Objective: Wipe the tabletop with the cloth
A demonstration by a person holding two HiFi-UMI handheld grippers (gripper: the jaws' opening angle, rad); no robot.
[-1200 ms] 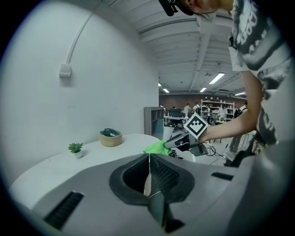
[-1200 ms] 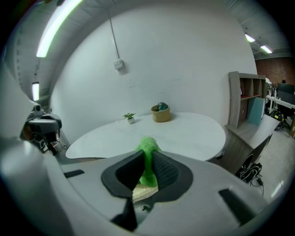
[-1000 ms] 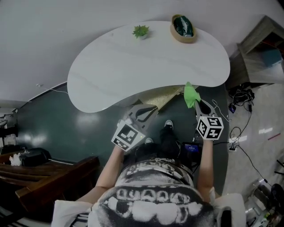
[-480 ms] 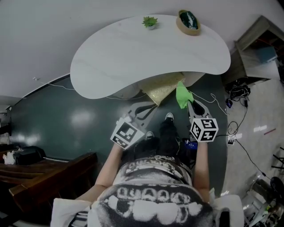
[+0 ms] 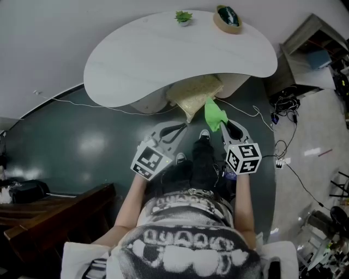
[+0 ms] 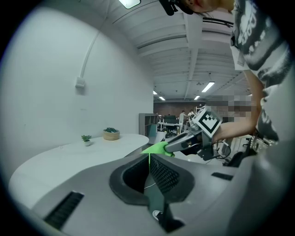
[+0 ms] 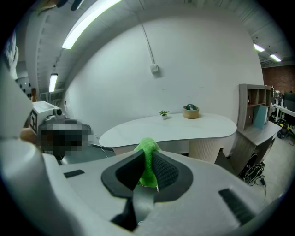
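— While the head view is looking down, where is the cloth sitting?
— The right tongs [image 5: 222, 123] are clenching the bright green fabric cloth [image 5: 214, 113] and holding it in the air over the dark green floor [image 5: 82, 141]. It is hanging short of the white kidney-shaped bench [image 5: 163, 54], not touching its top. The left tongs [image 5: 178, 128] are pointing the same way, just beside them.

— And what is standing on the bench?
— A small green potted plant [image 5: 184, 17] and a round tan bowl [image 5: 227, 18] are sitting near the far edge.

— Is the left gripper view showing anything between its jaws?
— No. The left tongs [image 6: 149, 159] are pressing shut on nothing. Beyond them, the right tongs [image 6: 171, 146] are reaching in from the right with the cloth [image 6: 158, 148] bunching at their tip. The bench [image 6: 69, 156] is lying ahead to the left with the plant [image 6: 86, 138] and bowl [image 6: 111, 133] on it.

— And the right gripper view?
— The right tongs [image 7: 147, 168] are gripping the cloth [image 7: 147, 147], which is poking up between the dark pads. The bench [image 7: 184, 126] is standing well ahead, carrying the plant [image 7: 163, 113] and bowl [image 7: 191, 111], and a wooden shelf unit [image 7: 256, 110] is standing to its right.
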